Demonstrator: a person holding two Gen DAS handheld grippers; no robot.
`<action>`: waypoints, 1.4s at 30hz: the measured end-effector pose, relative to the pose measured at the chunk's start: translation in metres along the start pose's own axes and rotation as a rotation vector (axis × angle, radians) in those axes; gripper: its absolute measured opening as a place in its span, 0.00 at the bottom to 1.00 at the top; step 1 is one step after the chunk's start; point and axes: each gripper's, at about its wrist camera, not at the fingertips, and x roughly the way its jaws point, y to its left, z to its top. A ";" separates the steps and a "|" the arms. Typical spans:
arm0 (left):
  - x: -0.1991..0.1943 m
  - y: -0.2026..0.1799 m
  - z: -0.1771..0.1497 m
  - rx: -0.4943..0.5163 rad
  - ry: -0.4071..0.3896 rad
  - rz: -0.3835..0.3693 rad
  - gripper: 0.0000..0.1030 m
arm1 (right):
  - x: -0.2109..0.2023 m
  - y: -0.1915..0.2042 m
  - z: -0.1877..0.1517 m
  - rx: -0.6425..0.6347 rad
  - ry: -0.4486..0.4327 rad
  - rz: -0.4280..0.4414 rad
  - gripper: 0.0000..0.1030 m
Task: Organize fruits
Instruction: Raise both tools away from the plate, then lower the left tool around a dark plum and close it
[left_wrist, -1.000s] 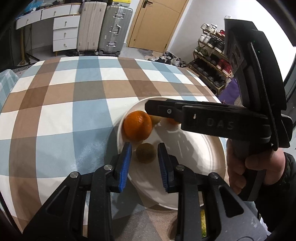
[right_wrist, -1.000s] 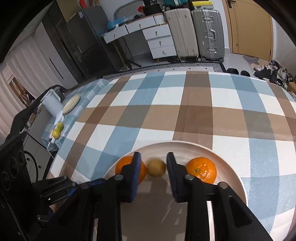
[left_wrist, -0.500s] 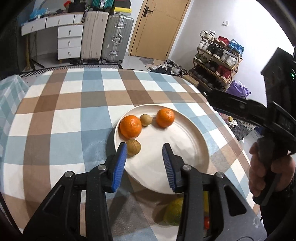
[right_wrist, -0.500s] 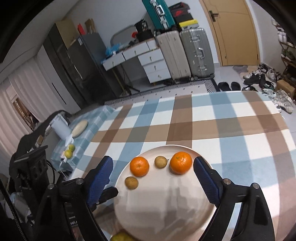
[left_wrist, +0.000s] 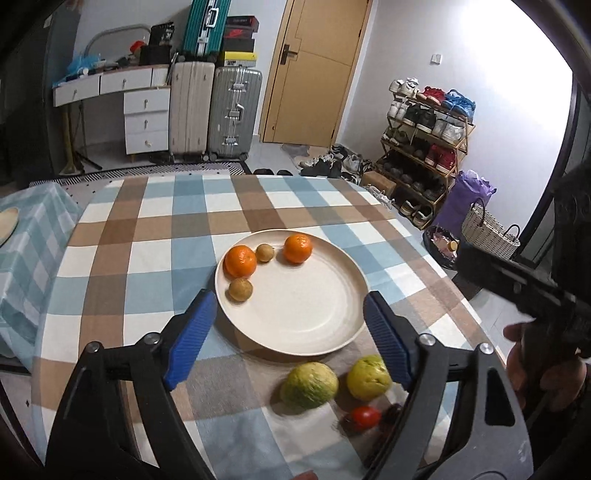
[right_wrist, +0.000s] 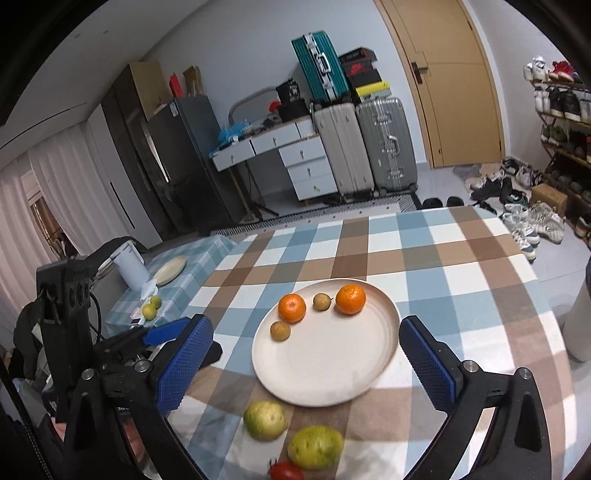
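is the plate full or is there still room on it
Still room. The plate holds only two oranges and two small brown fruits along its far edge; the rest is bare.

Plate (left_wrist: 295, 314) near half bare; guavas (left_wrist: 309, 384) perhaps crowd its rim.

The right gripper (right_wrist: 306, 363) hangs above the checked worktop (right_wrist: 461, 266) with its jaws spread wide and holding nothing. Between them lies a pale plate (right_wrist: 332, 376) carrying two oranges (right_wrist: 350, 299) and two small brown fruits (right_wrist: 280, 331) along its far side. Near its front rim, two yellow-green fruits (right_wrist: 265, 420) and a tomato (right_wrist: 285, 471) sit on the cloth.
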 end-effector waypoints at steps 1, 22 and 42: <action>-0.006 -0.005 -0.002 0.007 -0.005 0.010 0.81 | -0.007 0.001 -0.004 -0.001 -0.005 -0.002 1.00; -0.078 -0.040 -0.087 0.012 -0.016 0.041 0.99 | -0.089 0.014 -0.080 0.005 -0.023 -0.047 1.00; -0.016 -0.063 -0.149 0.080 0.221 -0.075 0.99 | -0.077 -0.009 -0.133 0.077 0.075 -0.057 1.00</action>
